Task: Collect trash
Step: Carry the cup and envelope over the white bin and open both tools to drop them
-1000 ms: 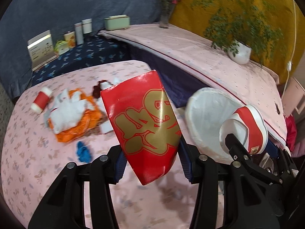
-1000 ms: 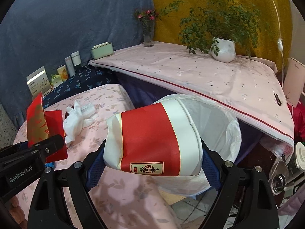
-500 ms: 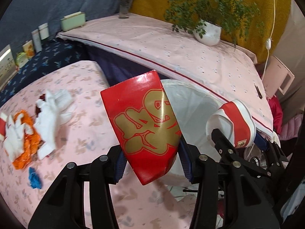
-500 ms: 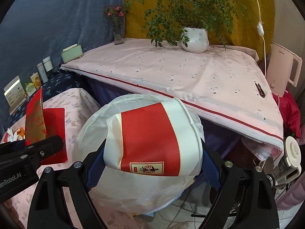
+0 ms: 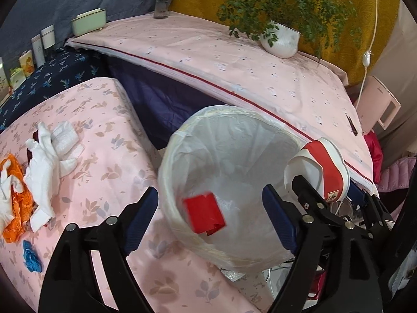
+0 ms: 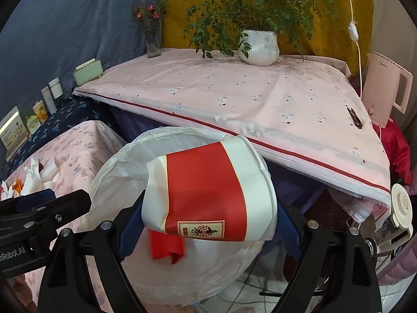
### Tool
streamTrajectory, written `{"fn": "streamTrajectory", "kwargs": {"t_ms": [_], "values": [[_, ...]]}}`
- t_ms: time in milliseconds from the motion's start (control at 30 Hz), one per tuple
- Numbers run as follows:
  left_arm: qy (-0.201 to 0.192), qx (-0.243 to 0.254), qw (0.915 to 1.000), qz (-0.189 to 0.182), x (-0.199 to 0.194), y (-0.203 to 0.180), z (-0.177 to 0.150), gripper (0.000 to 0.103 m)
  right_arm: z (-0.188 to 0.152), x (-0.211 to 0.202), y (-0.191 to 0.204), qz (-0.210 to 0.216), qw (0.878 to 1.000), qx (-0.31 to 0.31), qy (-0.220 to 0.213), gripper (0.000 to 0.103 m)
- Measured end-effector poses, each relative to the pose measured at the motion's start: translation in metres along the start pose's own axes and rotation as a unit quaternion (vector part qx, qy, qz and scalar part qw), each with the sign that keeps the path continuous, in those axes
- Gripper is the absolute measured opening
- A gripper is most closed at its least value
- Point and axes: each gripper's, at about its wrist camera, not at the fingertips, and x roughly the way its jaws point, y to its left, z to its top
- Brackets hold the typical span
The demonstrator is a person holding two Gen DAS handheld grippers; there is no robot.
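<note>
Blue scrap [image 5: 31, 257]: lies on the floral pink tabletop [image 5: 109, 172], at the far left edge, near the camera.
Orange wrapper [image 5: 17, 208]: crumpled on the tabletop, partly under white tissues [image 5: 43, 161].
White tissues: piled beside and over the orange wrapper; a dark scrap shows under them.
Left claw [image 5: 209, 219]: jaws opening, with nothing pressed between the blue pads; it points down over the bin's mouth.
Red packet [image 5: 203, 212]: loose inside the trash bin [image 5: 179, 140], blurred, against the white liner; in the right wrist view it shows below the cup [image 6: 166, 245].
Trash bin: lined with a white plastic bag, standing just beside the tabletop's edge, below a second tabletop [image 5: 234, 60] covered in pale pink cloth.
Right claw [image 6: 206, 224]: clamped on a red-and-white paper cup [image 6: 208, 193], the pads pressing its two sides.
Paper cup: held on its side over the bin's opening, above the liner; its rim is turned to the right.
Potted plant [image 6: 259, 47]: on the far tabletop, well apart from the bin.
Pink kettle [image 6: 385, 88]: at the right edge of that tabletop.
</note>
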Motion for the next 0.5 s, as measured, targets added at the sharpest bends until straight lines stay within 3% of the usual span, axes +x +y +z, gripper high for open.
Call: {"fn": "streamTrajectory", "kwargs": {"t_ms": [300,500], "values": [[-0.027,-0.026,0.9980,0.050,-0.019,0.030,-0.007,0.090,0.003,0.001,0.030,0.017,1.000,-0.019,-0.001,0.088],[-0.038,-0.035,0.9954,0.081,-0.030,0.046,-0.014,0.091,0.004,-0.004,0.039,0.020,1.000,-0.023,-0.008,0.090]]}}
